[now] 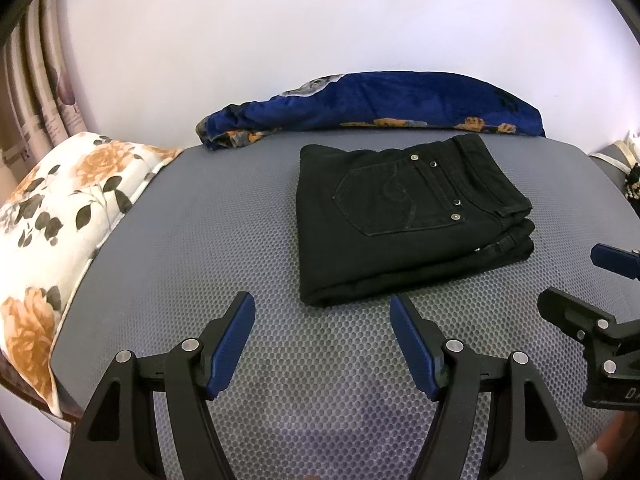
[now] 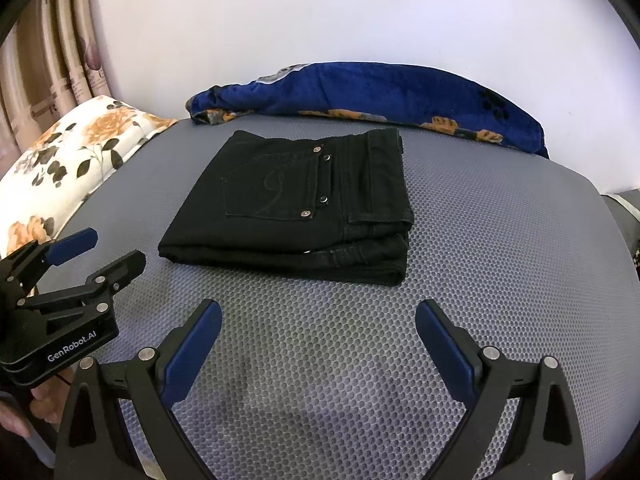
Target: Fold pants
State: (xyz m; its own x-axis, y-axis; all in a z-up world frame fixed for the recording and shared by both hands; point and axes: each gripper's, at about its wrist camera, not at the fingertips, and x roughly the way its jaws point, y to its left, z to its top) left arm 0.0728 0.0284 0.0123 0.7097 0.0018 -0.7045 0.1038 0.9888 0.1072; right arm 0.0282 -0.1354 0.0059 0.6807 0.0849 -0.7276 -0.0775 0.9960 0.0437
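Pillow: I see a floral pillow [image 1: 52, 216] at the far left.
Left gripper: my left gripper [image 1: 322, 306] hangs released, nothing between its jaws.
Pants: black pants [image 2: 296, 208] lie folded mid-mattress [image 2: 500, 280].
Right gripper: my right gripper [image 2: 319, 314] is released, empty.
Blanket: blue blanket [image 2: 380, 92] behind.

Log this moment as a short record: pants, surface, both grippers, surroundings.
pants: black pants folded into a compact stack, back pocket up
surface: grey dotted mat, pants lying on it
left gripper: open, empty, short of the pants
right gripper: open, empty, short of the pants
behind pants: blue blanket bunched along the wall
to the left: floral pillow
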